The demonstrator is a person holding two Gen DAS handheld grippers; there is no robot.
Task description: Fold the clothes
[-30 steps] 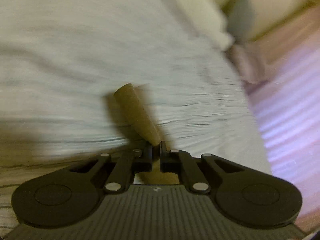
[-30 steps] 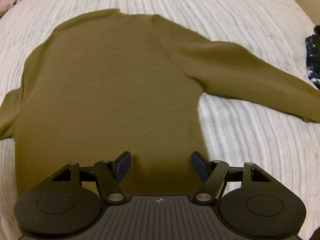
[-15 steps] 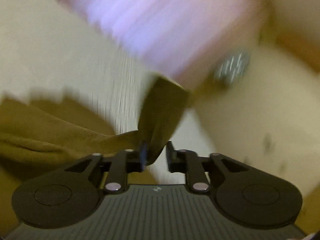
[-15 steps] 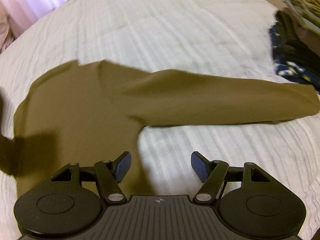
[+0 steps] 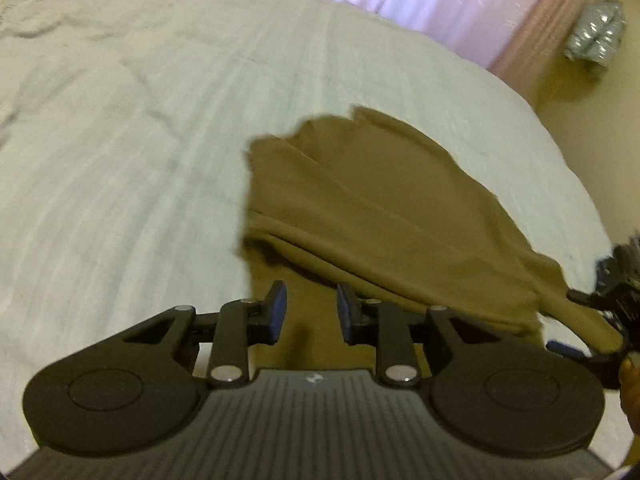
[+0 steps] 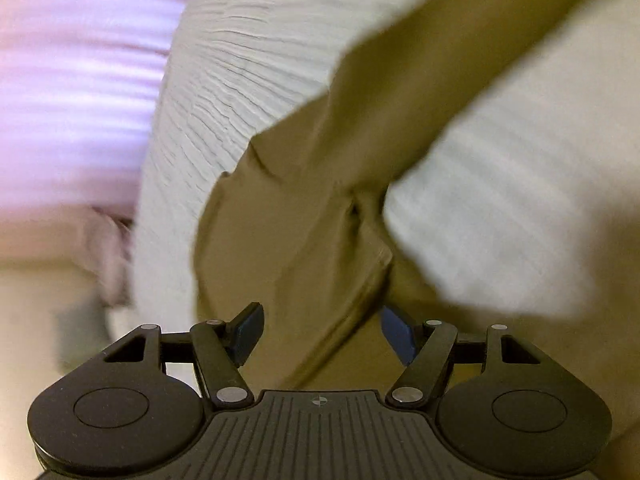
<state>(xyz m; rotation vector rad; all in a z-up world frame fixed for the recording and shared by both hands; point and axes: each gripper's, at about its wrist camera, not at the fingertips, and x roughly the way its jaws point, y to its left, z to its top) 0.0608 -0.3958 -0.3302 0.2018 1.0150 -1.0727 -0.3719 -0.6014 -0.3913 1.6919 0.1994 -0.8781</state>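
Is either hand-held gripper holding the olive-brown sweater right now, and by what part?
Neither. The left hand-held gripper is opening with no cloth between its pads; the right hand-held gripper stands open over the olive-brown sweater.

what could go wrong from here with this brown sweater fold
The left gripper is opening with nothing between its pads; the sleeve it folded over lies creased on the brown sweater and may set in crooked. The right gripper stands open over a bunched seam; closing there could pinch extra layers and drag the body askew. The sweater lies near the edge of the white bedspread, so a hard pull might slide it off.
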